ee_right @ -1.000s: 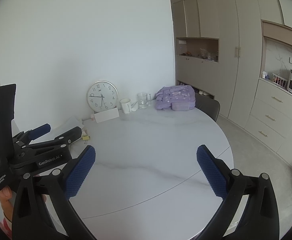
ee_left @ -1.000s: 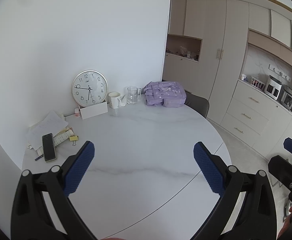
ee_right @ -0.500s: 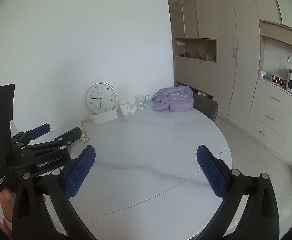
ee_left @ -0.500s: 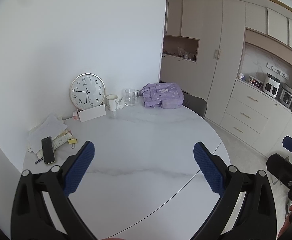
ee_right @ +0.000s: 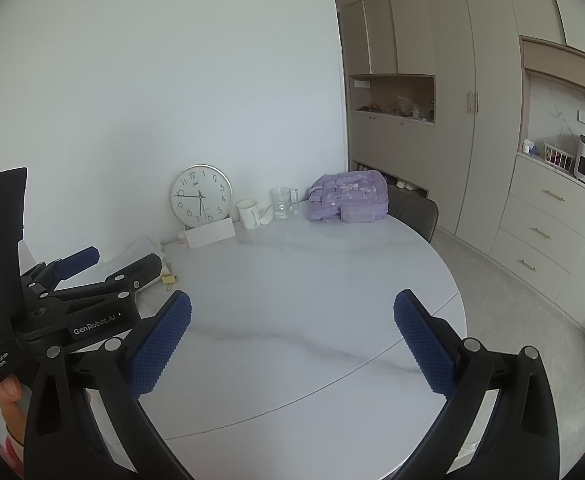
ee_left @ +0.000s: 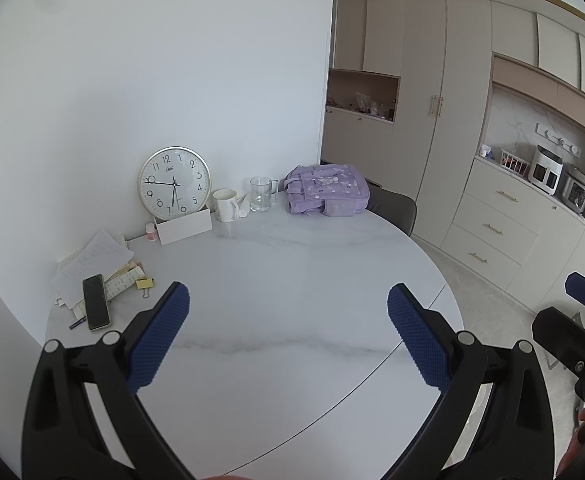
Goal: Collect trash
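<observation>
My left gripper (ee_left: 288,300) is open and empty above the near part of a round white marble table (ee_left: 292,280). My right gripper (ee_right: 292,308) is open and empty too, beside it on the right. A crumpled white tissue (ee_left: 243,203) lies between a white mug (ee_left: 223,205) and a glass mug (ee_left: 261,193) at the table's far edge. It also shows in the right wrist view (ee_right: 266,214). A pile of loose papers (ee_left: 92,266) lies at the table's left. The left gripper's body (ee_right: 68,300) hides most of that pile in the right wrist view.
A wall clock (ee_left: 173,182) leans on the wall behind a white card (ee_left: 183,227). A purple bag (ee_left: 326,194) lies at the far right, with a grey chair (ee_left: 396,208) behind it. A phone (ee_left: 95,301) and a yellow clip (ee_left: 144,284) lie by the papers. Cabinets (ee_left: 492,220) stand at right.
Both grippers have drifted slightly; the table's objects shifted a little to the left in both views. Both grippers stayed open and empty.
</observation>
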The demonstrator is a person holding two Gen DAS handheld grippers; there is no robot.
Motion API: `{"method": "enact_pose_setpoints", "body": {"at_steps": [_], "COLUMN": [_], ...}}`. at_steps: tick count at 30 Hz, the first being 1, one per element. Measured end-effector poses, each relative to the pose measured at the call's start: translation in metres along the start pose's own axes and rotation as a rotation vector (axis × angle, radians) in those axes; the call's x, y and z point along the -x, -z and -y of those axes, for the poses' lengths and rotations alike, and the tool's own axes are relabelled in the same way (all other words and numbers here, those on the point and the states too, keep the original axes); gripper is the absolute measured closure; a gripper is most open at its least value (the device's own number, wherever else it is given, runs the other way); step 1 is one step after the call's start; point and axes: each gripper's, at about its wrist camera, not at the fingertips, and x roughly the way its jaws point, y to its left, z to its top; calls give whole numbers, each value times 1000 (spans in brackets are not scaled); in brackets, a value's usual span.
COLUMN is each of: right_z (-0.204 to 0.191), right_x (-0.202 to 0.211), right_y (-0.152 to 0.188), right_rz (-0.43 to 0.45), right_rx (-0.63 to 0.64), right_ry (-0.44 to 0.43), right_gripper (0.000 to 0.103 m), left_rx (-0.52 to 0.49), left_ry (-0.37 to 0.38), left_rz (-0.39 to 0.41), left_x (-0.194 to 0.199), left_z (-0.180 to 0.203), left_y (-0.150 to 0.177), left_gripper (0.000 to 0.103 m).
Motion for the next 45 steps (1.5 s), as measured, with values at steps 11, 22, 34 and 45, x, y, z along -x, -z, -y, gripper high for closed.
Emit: {"method": "enact_pose_setpoints", "body": {"at_steps": [11, 22, 34, 45], "right_z": [4, 5, 6, 7], "right_x": [-9, -16, -19, -22], "right_y": [-1, 0, 1, 3], "right_rz": [-15, -23, -27, -36], "right_rx": [-1, -8, -14, -15], "right_ry": [-8, -9, -8, -7], "right_gripper": [2, 2, 2, 2], "left_rx": [1, -5, -11, -8], "left_ry": [-8, -7, -11, -26], "left_rz": [-7, -13, -13, -5], "left_x": [-6, -12, -17, -18], "left_z": [1, 1, 3, 5], "left_y": [-1, -3, -3, -3], "left_gripper": [8, 8, 8, 8]}}
